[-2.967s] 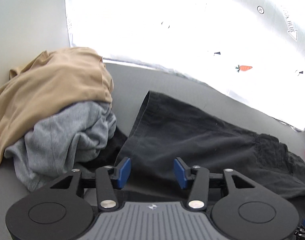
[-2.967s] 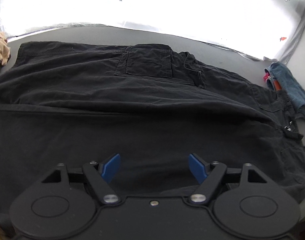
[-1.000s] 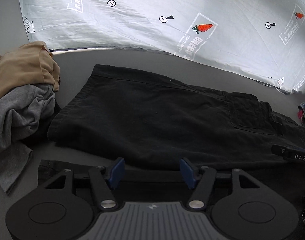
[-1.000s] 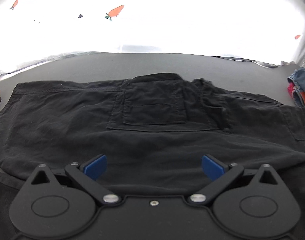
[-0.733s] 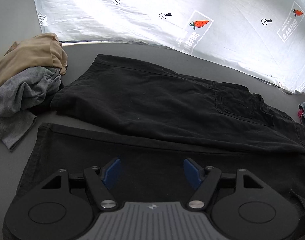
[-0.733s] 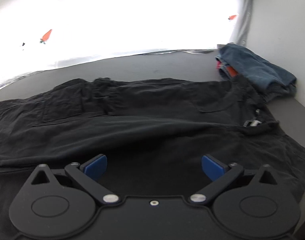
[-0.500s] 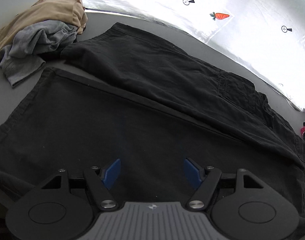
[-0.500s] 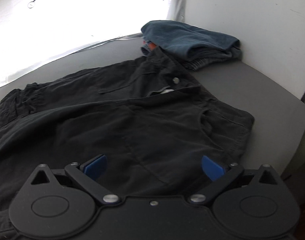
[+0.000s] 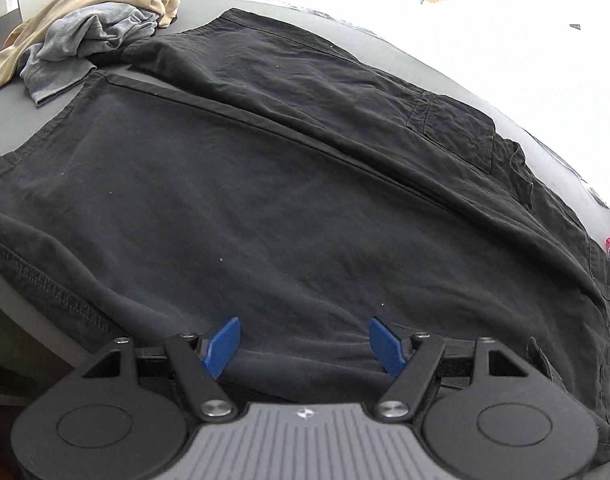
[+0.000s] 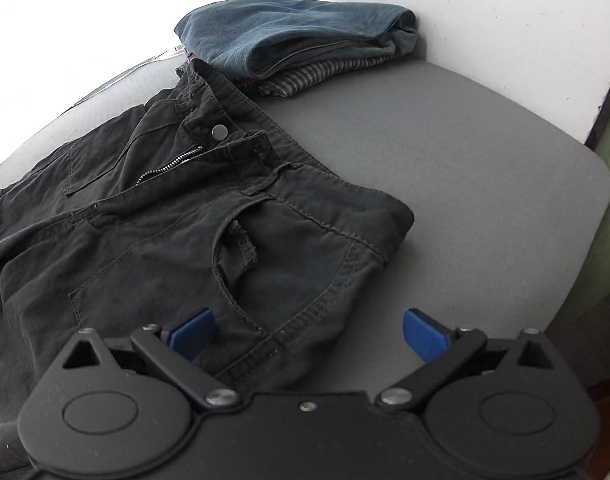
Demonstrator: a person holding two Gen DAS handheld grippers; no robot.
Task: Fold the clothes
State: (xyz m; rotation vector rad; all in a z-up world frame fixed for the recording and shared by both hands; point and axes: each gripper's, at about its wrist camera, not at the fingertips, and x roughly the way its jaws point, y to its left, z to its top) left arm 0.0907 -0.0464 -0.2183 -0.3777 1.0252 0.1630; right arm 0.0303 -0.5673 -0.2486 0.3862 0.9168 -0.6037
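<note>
Trousers lying spread flat across the grey table, both tongs gaping wide.

Left gripper hanging over a leg near the hem, jaws having just been opening, nothing pinched; right gripper hovering at the waistband corner beside the folded jeans; heaped clothes lying beyond the hems.

The black cargo pants are soft, matt woven cloth with little wrinkles, and they have a shiny metal button and zipper. Far ahead of the right gripper, the folded jeans look thick and a bit rough. The gray table looks smooth and dull.
</note>
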